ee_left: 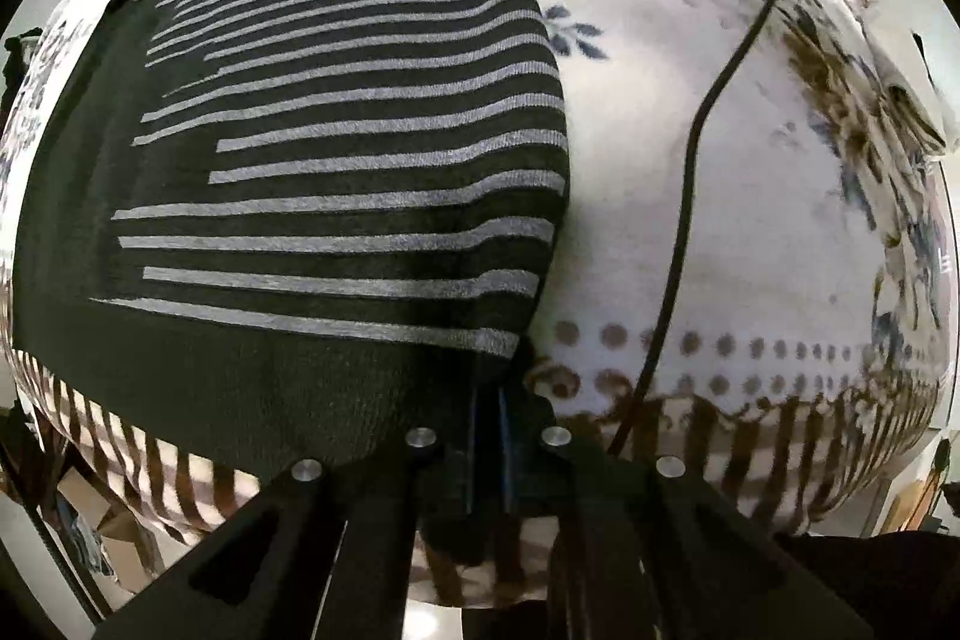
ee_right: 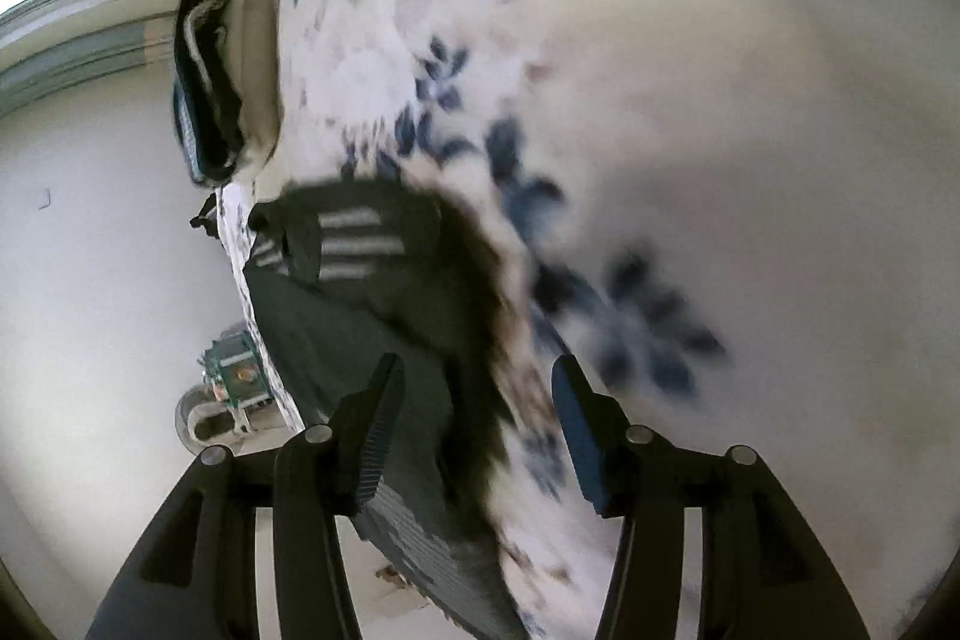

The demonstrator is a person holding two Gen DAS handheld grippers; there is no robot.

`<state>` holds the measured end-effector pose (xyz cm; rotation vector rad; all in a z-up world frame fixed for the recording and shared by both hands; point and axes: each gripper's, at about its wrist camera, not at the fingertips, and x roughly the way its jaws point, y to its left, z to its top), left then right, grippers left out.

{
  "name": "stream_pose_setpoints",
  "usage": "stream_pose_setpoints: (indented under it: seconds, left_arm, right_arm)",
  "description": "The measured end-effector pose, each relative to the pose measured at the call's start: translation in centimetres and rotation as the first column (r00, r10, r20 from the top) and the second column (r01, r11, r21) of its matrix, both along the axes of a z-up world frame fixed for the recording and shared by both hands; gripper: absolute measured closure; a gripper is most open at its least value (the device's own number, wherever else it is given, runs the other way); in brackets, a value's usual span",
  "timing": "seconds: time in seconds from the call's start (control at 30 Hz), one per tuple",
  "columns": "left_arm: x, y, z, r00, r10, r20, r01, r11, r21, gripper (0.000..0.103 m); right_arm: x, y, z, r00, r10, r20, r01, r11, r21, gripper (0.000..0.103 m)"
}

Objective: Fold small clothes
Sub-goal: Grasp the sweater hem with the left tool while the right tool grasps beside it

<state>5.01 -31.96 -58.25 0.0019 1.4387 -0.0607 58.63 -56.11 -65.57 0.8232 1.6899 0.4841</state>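
- My left claw [ee_left: 487,451] is nearest the lens, its two blue-padded fingers pressed together, pointing down at the near right corner of the dark striped garment [ee_left: 336,172]. The corner meets the fingertips, so it appears pinched between them, though the fabric at the pads is too dark to be sure.
- From that corner the garment spreads away to the left and far side, lying flat, grey stripes across its right part and plain dark cloth along its left and near edges.
- It rests on a white floral blanket [ee_left: 780,220] with a row of brown dots and brown stripes along the near edge.
- A thin black cable [ee_left: 690,196] runs across the blanket just right of the garment, from far to near, passing close beside my left claw.
- My right claw [ee_right: 474,418] stands about half open, nothing between its fingers. No pad touches cloth.
- In the right wrist view, which is blurred, the garment [ee_right: 360,292] lies beyond and to the left of the right claw, along the blanket [ee_right: 750,130] edge; its dark border shows in the gap between the fingers.
- Further along that edge sits a bundle of dark cloth [ee_right: 204,88], well apart from the claw.
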Motion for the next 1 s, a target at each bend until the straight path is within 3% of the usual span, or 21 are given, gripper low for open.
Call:
stream_pose_setpoints:
  seconds: [0.07,0.13,0.17,0.2,0.27,0.37,0.5,0.77,0.83,1.0]
  left_arm:
    - [-0.3,-0.2,0.8,1.000,0.004,0.008,-0.004,1.000,-0.002,0.100]
    - [-1.1,-0.4,1.4,1.000,0.011,0.010,-0.011,1.000,-0.005,0.100]
    - [-1.2,-0.5,1.6,1.000,0.014,0.013,-0.014,1.000,-0.008,0.100]
    - [-1.4,-0.6,1.9,1.000,0.014,0.016,-0.014,1.000,-0.013,0.100]
    - [-1.6,-0.1,2.7,1.000,0.009,0.027,-0.009,1.000,-0.020,0.100]
    - [-1.9,0.5,2.9,0.999,0.007,0.039,-0.005,0.999,-0.032,0.100]
    - [-1.8,4.5,5.2,0.996,0.065,0.065,-0.060,0.995,-0.076,0.100]
    - [-2.4,11.0,10.6,0.981,0.138,0.134,-0.112,0.976,-0.185,0.100]
    - [-2.3,13.3,11.4,0.971,0.192,0.141,-0.158,0.962,-0.221,0.100]
    - [-2.3,20.5,12.7,0.915,0.376,0.147,-0.311,0.889,-0.337,0.100]
  right_arm:
    - [0.5,1.8,-1.7,0.998,0.033,-0.046,-0.034,0.999,-0.008,0.050]
    - [0.4,2.9,-1.9,1.000,0.016,0.003,-0.016,0.999,-0.038,0.052]
    - [0.2,3.2,-1.4,0.999,0.022,0.039,-0.020,0.998,-0.057,0.090]
    - [0.0,3.6,-0.8,0.997,0.030,0.073,-0.023,0.995,-0.095,0.098]
    - [0.0,3.8,0.8,0.991,-0.011,0.133,0.028,0.991,-0.127,0.098]
    - [-0.1,3.8,1.3,0.991,-0.008,0.135,0.034,0.981,-0.190,0.099]
    - [0.7,6.4,3.1,0.990,0.056,0.132,-0.023,0.971,-0.237,0.098]
    - [2.0,10.3,10.9,0.960,0.191,0.206,-0.120,0.942,-0.313,0.098]
    - [2.1,11.8,12.6,0.956,0.195,0.218,-0.118,0.939,-0.323,0.098]
    - [2.1,17.7,17.1,0.944,0.218,0.248,-0.117,0.923,-0.367,0.098]
